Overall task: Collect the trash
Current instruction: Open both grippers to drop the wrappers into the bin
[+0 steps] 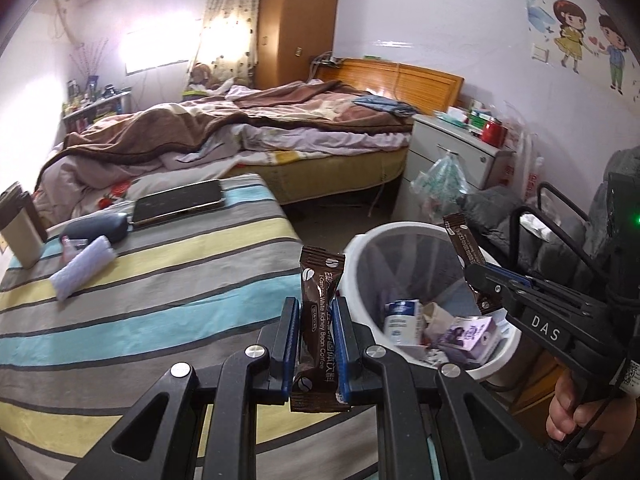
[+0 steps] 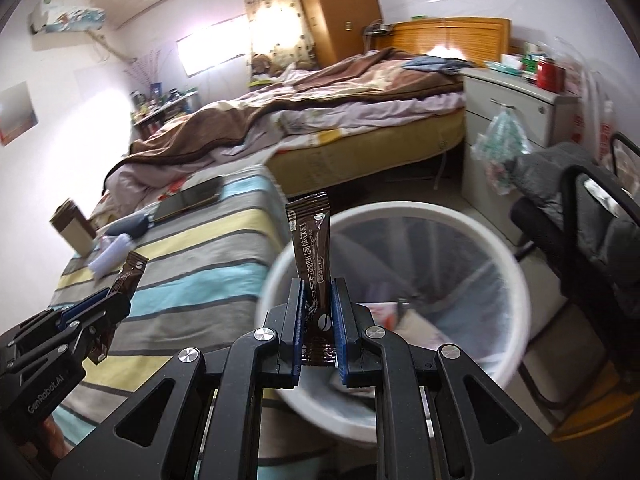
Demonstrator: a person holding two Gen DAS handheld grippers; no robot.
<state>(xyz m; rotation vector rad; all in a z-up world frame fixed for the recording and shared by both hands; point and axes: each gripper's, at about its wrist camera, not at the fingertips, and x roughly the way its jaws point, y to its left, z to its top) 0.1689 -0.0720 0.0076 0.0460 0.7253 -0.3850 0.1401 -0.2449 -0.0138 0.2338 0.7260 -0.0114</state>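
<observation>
My left gripper (image 1: 316,308) is shut on a brown coffee sachet (image 1: 320,320), held upright over the striped cloth beside the white trash bin (image 1: 356,256). My right gripper (image 2: 318,292) is shut on a second brown coffee sachet (image 2: 312,240) and holds it over the bin's rim (image 2: 516,276). In the left wrist view the right gripper (image 1: 480,276) reaches over the bin from the right with its sachet (image 1: 464,240). In the right wrist view the left gripper (image 2: 116,300) shows at the lower left with its sachet (image 2: 128,276). The bin holds cartons and wrappers (image 1: 460,332).
The striped cloth surface (image 1: 140,300) carries a phone (image 1: 178,202), a grey case (image 1: 96,230), a white roll (image 1: 80,268) and a tan box (image 1: 22,228). A bed (image 1: 240,136) lies behind. A white drawer unit (image 1: 452,160) and a dark chair (image 2: 592,232) stand right of the bin.
</observation>
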